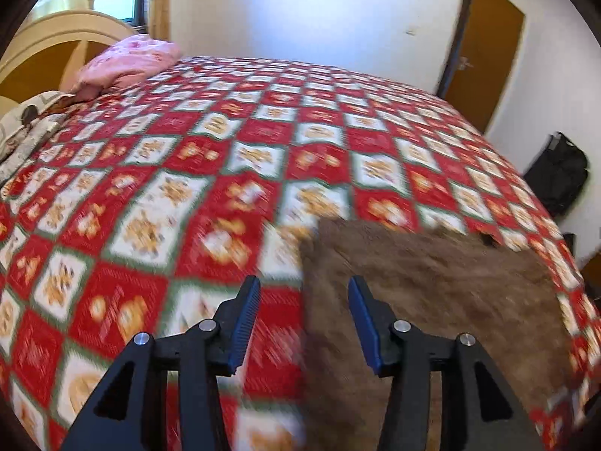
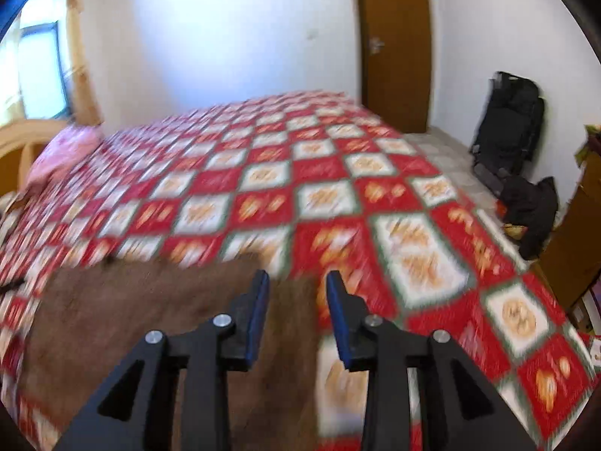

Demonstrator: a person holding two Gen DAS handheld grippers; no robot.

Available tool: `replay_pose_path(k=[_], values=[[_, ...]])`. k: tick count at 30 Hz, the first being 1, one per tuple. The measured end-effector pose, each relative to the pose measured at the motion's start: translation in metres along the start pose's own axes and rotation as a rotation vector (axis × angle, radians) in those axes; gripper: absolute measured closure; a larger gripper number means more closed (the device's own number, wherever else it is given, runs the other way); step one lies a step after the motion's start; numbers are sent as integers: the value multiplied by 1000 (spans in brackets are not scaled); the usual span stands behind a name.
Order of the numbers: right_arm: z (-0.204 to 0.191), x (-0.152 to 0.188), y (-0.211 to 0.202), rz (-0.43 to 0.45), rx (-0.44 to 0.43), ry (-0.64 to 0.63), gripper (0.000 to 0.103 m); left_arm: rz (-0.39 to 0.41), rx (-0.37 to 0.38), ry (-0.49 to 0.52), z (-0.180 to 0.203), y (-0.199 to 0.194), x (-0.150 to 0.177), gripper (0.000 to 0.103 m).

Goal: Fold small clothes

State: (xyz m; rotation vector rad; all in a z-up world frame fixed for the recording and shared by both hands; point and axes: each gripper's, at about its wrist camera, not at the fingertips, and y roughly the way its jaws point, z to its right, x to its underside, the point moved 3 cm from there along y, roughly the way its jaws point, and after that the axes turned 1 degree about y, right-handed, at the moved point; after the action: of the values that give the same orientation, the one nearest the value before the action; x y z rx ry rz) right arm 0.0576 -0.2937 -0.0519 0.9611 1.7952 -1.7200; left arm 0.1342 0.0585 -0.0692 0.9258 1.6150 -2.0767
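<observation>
A brown fuzzy cloth (image 1: 432, 300) lies flat on the red and white patterned bedspread (image 1: 210, 173). In the left wrist view my left gripper (image 1: 304, 289) hovers over the cloth's left edge, jaws open, with nothing between the blue pads. In the right wrist view the same brown cloth (image 2: 142, 315) lies at the lower left. My right gripper (image 2: 298, 282) hangs over its right edge, jaws partly open and empty. A small dark tab (image 1: 488, 240) shows at the cloth's far edge. Both views are blurred.
A pink pillow (image 1: 131, 62) and a patterned pillow (image 1: 26, 127) lie at the head of the bed by a curved headboard (image 1: 56, 37). Black bags (image 2: 507, 127) stand on the floor beside a brown door (image 2: 394, 45). A wooden cabinet (image 2: 574, 233) stands at the right.
</observation>
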Motion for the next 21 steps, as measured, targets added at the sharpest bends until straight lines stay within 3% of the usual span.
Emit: replay_pose_path(k=[4,8,11,13,16,21], values=[[-33,44,-7,-79,-66,-62,68,12,-7,80,27,-22,33,53],[-40,73,5,-148,-51,-90,69,-2,-40,132,43,-22,62,53],[-29,86,17,-197,-19,-85,69,-39,-73,113,38,-10,78,53],[-24,89,16,-162,-41,-68,69,-60,-93,106,33,-3,86,53],[-23,92,16,-145,-47,-60,69,-31,-127,127,32,-12,90,53],[-25,96,10,-119,-42,-60,68,46,-86,-58,-14,-53,96,51]])
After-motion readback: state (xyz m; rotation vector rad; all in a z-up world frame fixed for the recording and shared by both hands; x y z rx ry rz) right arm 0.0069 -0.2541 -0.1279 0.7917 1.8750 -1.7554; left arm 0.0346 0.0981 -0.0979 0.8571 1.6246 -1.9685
